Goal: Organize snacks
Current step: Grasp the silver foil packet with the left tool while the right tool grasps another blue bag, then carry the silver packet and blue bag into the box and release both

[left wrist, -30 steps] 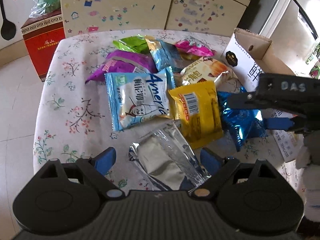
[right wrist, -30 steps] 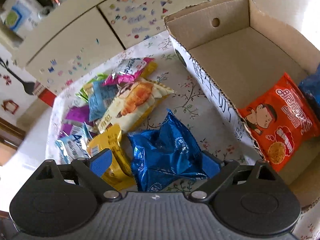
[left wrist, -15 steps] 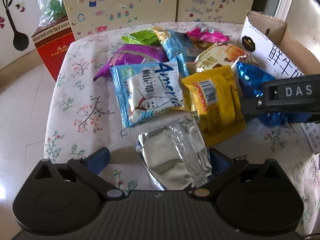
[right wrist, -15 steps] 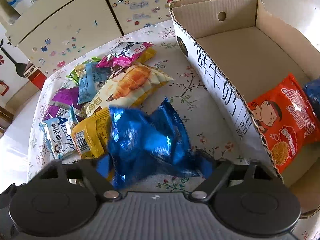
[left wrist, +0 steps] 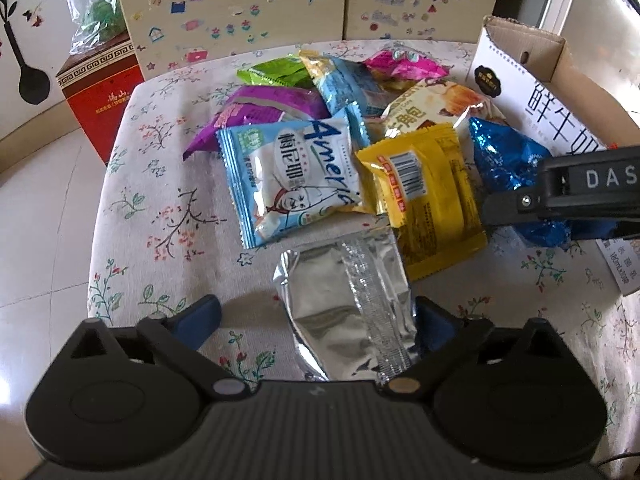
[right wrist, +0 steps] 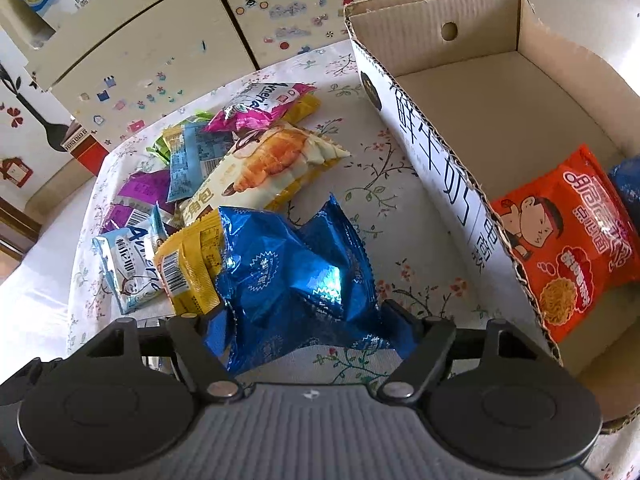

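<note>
Though its fingertips are hidden, the right tool [right wrist: 308, 328] pinches the blue packet [right wrist: 296, 276]; the left tool [left wrist: 316, 320] gapes around the silver pouch [left wrist: 348, 304].

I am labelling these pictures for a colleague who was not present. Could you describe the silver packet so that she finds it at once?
Start at the floral tablecloth and its pile of snack packets. The silver packet lies at the near edge of that pile, between the open fingers of the left gripper, just below the yellow packet. It alone is plain shiny foil, showing no print.
</note>
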`<action>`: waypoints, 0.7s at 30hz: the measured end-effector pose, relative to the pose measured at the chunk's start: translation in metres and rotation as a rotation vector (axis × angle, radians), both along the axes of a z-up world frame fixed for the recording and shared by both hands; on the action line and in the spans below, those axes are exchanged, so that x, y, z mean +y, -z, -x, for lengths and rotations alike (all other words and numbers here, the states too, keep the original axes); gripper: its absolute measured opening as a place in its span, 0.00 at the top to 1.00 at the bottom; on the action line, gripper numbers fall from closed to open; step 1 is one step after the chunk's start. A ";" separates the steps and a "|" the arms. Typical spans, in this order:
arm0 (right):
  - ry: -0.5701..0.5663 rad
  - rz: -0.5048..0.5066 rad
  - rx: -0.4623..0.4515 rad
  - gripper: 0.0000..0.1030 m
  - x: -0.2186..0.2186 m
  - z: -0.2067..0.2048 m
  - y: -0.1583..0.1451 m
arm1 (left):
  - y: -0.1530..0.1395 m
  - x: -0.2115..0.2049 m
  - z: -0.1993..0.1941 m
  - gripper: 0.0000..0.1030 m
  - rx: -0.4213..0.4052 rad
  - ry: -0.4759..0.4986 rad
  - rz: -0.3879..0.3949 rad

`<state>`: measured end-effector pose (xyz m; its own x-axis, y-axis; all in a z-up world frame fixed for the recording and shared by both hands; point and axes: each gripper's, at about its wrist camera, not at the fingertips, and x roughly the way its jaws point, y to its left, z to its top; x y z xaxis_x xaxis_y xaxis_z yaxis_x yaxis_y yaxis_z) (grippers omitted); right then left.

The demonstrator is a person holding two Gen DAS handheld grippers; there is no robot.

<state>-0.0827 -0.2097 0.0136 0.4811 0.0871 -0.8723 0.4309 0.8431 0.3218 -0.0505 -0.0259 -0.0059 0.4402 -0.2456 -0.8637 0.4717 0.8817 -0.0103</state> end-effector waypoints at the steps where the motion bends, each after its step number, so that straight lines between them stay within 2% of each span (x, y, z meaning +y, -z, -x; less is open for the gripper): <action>1: 0.001 -0.006 -0.003 0.22 -0.001 0.001 -0.001 | -0.002 -0.001 0.001 0.15 -0.008 0.009 0.005; 3: 0.002 -0.011 -0.008 0.22 -0.001 0.001 -0.002 | -0.006 -0.002 0.002 0.31 -0.029 0.020 0.012; 8: 0.010 -0.038 -0.017 0.22 -0.004 0.004 -0.003 | -0.008 0.000 0.000 0.39 -0.031 0.013 0.037; 12: 0.003 -0.046 -0.037 0.22 -0.004 0.006 -0.009 | -0.012 0.003 -0.001 0.41 -0.024 0.002 0.066; 21: -0.007 -0.056 -0.083 0.22 -0.004 0.011 -0.022 | -0.031 0.001 0.002 0.41 -0.078 -0.008 0.095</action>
<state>-0.0941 -0.2140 0.0353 0.5503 0.1387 -0.8234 0.3949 0.8256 0.4030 -0.0526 -0.0253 0.0250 0.5076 -0.3209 -0.7996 0.4670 0.8824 -0.0577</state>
